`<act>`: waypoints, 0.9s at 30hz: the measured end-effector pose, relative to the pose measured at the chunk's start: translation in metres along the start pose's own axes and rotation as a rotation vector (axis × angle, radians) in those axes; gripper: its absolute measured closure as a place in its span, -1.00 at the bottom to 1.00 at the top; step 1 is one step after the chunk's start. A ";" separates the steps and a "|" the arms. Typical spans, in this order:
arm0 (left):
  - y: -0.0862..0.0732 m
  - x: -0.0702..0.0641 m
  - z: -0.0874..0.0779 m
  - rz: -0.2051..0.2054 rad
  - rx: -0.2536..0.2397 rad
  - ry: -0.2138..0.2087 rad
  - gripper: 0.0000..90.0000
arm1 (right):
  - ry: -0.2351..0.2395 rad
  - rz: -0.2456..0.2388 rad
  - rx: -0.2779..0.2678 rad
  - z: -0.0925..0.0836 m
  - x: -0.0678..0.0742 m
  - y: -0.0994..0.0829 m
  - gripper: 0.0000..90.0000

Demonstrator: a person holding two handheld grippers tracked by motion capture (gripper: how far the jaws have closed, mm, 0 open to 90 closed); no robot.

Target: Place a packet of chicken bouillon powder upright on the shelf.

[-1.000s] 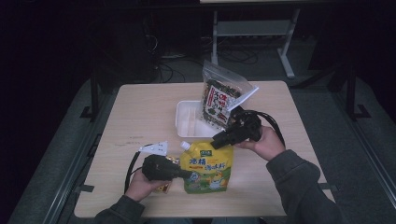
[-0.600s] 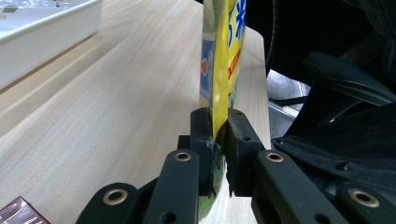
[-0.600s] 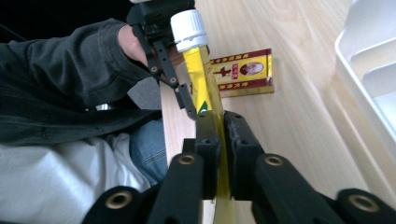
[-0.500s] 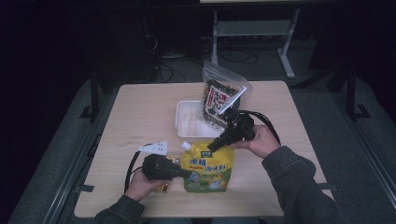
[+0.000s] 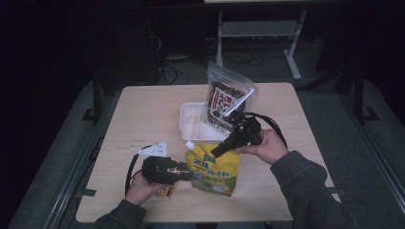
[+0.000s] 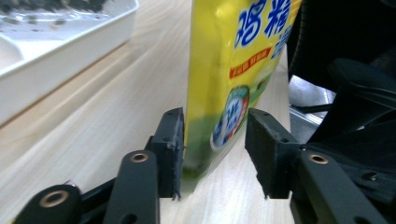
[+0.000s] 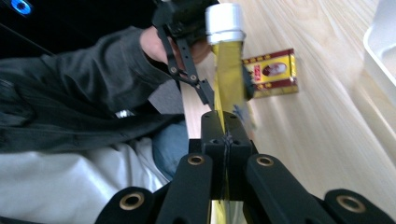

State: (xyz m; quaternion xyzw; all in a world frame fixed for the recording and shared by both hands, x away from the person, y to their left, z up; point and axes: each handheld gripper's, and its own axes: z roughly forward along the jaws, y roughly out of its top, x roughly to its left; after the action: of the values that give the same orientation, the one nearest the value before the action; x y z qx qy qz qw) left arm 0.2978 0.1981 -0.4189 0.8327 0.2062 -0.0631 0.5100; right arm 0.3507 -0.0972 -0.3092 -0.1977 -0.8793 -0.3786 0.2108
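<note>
On the table: 1 yellow pouch (image 5: 216,168), 1 seaweed bag (image 5: 224,102), 1 white tray (image 5: 191,121), 1 small red packet (image 7: 273,73).

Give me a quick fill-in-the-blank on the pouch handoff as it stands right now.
1. The right gripper is shut on the top edge of the yellow ____.
2. The left gripper has just been opening; its pads now stand ____ around the pouch's lower edge.
3. The pouch's cap is coloured ____.
4. Behind the pouch lies a white ____, in front of the seaweed bag.

Missing words: pouch; open; white; tray
</note>
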 end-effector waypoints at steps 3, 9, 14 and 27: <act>-0.001 0.001 -0.008 -0.007 -0.013 0.041 0.16 | 0.005 0.023 -0.018 -0.004 0.003 0.002 1.00; -0.005 0.003 -0.024 -0.008 -0.002 0.128 0.06 | -0.006 0.072 -0.089 -0.014 0.003 0.003 1.00; -0.007 0.004 -0.029 -0.010 0.014 0.177 -0.03 | -0.008 0.113 -0.158 -0.021 0.002 0.003 1.00; -0.013 0.010 -0.035 -0.032 0.036 0.252 -0.19 | -0.073 0.181 -0.323 -0.036 -0.001 0.017 1.00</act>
State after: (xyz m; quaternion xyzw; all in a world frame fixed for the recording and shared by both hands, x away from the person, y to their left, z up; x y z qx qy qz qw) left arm 0.2978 0.2367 -0.4158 0.8397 0.2805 0.0301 0.4640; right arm 0.3684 -0.1132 -0.2775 -0.3208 -0.7927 -0.4871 0.1774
